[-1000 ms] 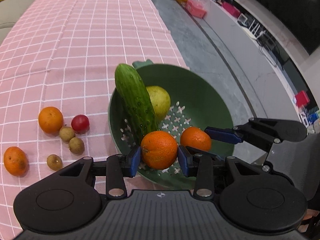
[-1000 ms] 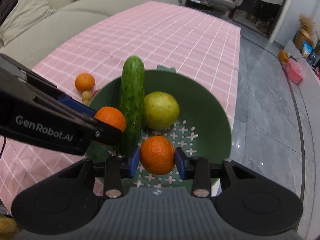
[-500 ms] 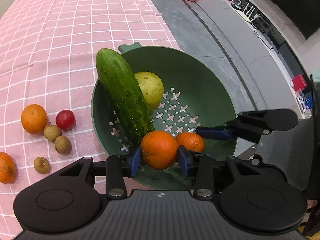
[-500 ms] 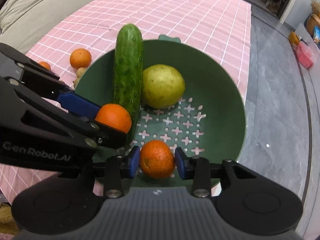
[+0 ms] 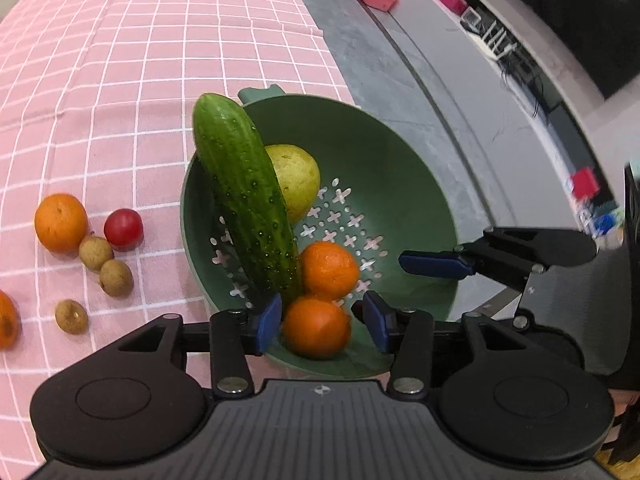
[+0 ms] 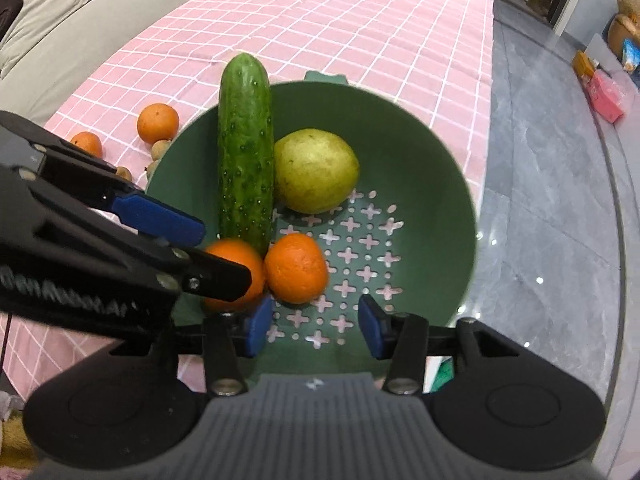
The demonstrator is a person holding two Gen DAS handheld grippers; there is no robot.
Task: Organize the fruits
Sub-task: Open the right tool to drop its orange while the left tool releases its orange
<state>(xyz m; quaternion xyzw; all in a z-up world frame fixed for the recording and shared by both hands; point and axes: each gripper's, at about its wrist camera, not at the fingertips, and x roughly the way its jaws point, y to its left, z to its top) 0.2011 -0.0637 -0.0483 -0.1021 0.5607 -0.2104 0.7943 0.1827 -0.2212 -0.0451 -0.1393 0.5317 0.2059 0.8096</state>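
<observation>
A green colander bowl (image 5: 400, 168) (image 6: 420, 168) holds a cucumber (image 5: 244, 196) (image 6: 245, 148), a yellow-green pear (image 5: 298, 182) (image 6: 316, 170) and two oranges. My left gripper (image 5: 320, 320) is open, with one orange (image 5: 316, 328) lying between its fingers in the bowl. My right gripper (image 6: 310, 328) is open and empty, just behind the other orange (image 6: 296, 268) (image 5: 328, 270). The left gripper's orange shows partly hidden in the right wrist view (image 6: 236, 264).
On the pink checked cloth (image 5: 120, 80) left of the bowl lie an orange (image 5: 61, 222), a red fruit (image 5: 123, 228), three small brown fruits (image 5: 96, 253) and another orange (image 5: 6, 324) at the edge. The table edge and grey floor (image 6: 560, 200) lie right of the bowl.
Both grippers lowered into the bowl and opened, letting go of their oranges, which now rest on the bowl's bottom by the cucumber.
</observation>
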